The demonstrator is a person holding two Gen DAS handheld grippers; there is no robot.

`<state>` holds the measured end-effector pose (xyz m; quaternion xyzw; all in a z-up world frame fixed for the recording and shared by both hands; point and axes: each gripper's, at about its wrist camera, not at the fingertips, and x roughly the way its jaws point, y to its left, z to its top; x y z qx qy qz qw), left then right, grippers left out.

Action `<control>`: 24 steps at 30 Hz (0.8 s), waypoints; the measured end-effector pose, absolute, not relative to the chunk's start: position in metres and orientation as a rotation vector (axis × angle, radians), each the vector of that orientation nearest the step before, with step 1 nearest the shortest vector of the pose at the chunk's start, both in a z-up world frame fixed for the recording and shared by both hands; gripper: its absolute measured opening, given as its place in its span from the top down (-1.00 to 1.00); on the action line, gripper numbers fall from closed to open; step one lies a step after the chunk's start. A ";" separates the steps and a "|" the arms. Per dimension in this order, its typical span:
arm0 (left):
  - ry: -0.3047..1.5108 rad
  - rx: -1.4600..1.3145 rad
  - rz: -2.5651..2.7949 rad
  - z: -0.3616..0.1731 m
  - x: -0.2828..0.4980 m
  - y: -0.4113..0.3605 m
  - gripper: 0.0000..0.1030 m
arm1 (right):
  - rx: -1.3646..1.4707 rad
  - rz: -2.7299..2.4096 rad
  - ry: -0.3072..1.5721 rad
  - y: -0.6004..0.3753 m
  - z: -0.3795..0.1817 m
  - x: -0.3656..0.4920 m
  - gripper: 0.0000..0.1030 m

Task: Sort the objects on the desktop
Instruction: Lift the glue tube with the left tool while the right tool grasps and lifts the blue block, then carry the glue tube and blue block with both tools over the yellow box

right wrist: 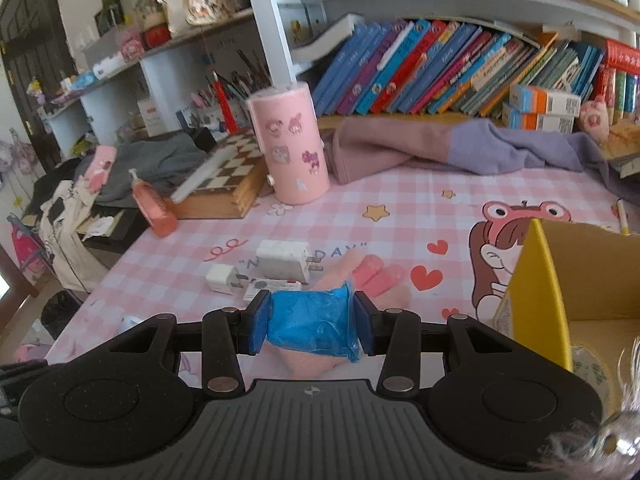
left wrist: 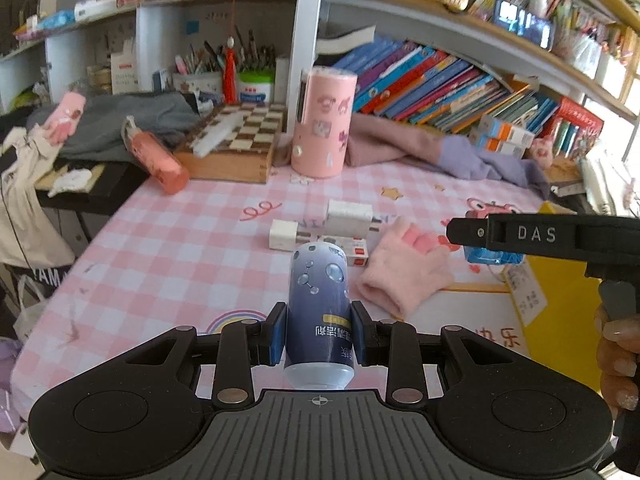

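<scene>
Left hand-held gripper pinches a blue bottle, right hand-held gripper a blue packet hiding the pink glove.

The surface wears pink-and-white checks with cartoon prints. At twelve o'clock stands a pink stickered cylinder; a blue-grey bubble-printed bottle, bright blue packet, yellow box.
</scene>
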<state>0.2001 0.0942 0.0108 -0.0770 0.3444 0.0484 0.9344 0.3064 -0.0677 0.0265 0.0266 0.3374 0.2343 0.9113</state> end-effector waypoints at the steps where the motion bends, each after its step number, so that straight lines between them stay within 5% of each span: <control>1: 0.696 -0.160 0.097 0.014 0.196 0.094 0.40 | 0.045 0.489 0.681 -0.069 0.029 0.301 0.22; 24: 0.631 -0.166 -0.020 0.039 0.116 0.078 0.40 | -0.044 0.487 0.649 -0.096 0.042 0.196 0.22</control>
